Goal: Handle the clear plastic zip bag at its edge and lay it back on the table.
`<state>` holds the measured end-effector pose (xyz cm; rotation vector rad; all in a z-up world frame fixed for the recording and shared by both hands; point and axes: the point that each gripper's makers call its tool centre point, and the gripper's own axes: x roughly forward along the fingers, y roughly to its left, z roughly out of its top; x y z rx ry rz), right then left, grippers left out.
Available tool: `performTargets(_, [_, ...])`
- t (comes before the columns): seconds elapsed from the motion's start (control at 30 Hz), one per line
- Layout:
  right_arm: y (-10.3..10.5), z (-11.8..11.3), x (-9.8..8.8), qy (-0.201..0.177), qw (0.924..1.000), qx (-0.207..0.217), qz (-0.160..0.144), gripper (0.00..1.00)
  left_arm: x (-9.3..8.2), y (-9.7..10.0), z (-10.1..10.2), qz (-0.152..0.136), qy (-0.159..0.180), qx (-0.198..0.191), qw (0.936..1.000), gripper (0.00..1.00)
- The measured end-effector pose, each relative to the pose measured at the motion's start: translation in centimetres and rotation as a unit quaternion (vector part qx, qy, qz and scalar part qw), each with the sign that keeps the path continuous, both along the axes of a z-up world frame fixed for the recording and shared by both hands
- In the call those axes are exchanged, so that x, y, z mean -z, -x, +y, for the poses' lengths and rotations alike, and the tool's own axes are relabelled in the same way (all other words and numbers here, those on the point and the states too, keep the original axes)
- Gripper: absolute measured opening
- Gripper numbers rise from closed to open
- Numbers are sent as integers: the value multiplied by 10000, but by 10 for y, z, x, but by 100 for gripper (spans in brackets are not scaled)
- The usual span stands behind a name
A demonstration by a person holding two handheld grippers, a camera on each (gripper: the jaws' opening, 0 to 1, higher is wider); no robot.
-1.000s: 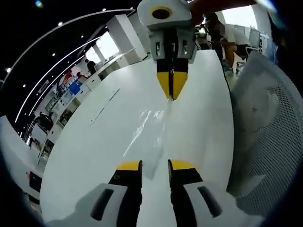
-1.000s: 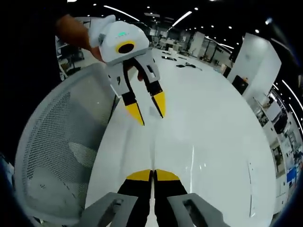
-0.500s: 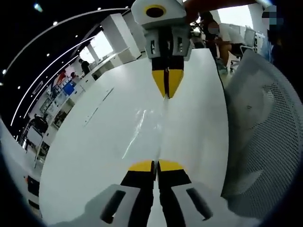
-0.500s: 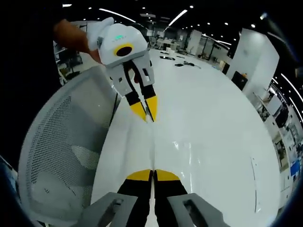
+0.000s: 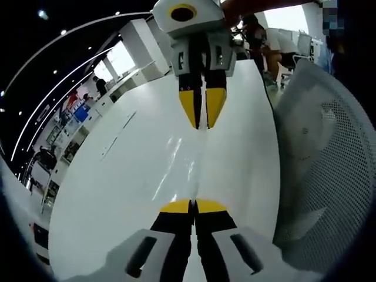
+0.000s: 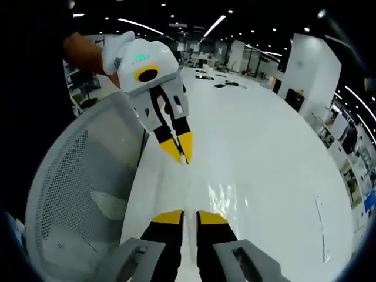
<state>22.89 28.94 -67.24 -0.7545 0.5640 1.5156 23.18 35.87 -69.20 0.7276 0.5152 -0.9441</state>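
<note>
Left gripper (image 5: 194,205): in the left gripper view its yellow-tipped fingers (image 5: 176,207) are pressed together at the bottom of the picture, pinching the near edge of the clear plastic zip bag (image 5: 188,164). In the right gripper view it (image 6: 181,154) comes in from the upper left, tips together on the bag's (image 6: 191,182) far edge.
Right gripper (image 6: 189,217): in the right gripper view its fingers (image 6: 167,218) stand slightly apart, a narrow gap between the tips, with the bag's edge running into that gap. In the left gripper view it (image 5: 201,119) points down from above, tips just parted.
Bag: see-through and hard to trace; it stretches between the two grippers over the white surface (image 5: 117,176), marked by glare streaks and a faint crease line.
Chair: a white mesh chair back (image 5: 329,176) stands right beside the surface's edge.
Hand: a person's hand (image 6: 88,53) holds the left gripper's body.
Background: a large open hall with ceiling lights and further desks, well apart.
</note>
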Motion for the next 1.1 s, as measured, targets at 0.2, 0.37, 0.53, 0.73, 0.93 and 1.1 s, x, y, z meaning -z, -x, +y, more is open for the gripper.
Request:
performTargets(0.2, [3,11,-2,-113,9999,-56,-30,5,-3,-3,-4,-1,13,20,10000,0])
performTargets(0.37, [7,23,-5,-217,9997,-112,-68,5,-4,-1,-7,12,3,51,10000,0])
performTargets(0.53, [10,36,-6,-330,9993,-149,-76,5,-4,1,-10,31,2,76,10000,0])
performTargets(0.73, [13,46,-4,-301,9991,-285,-81,5,-5,1,-11,40,28,111,9999,0])
performTargets(0.93, [15,54,-3,-281,9988,-380,-126,5,-7,2,-14,33,16,184,9998,0])
performTargets(1.1, [15,55,0,-228,9987,-431,-122,5,-9,4,-18,34,12,244,9997,0])
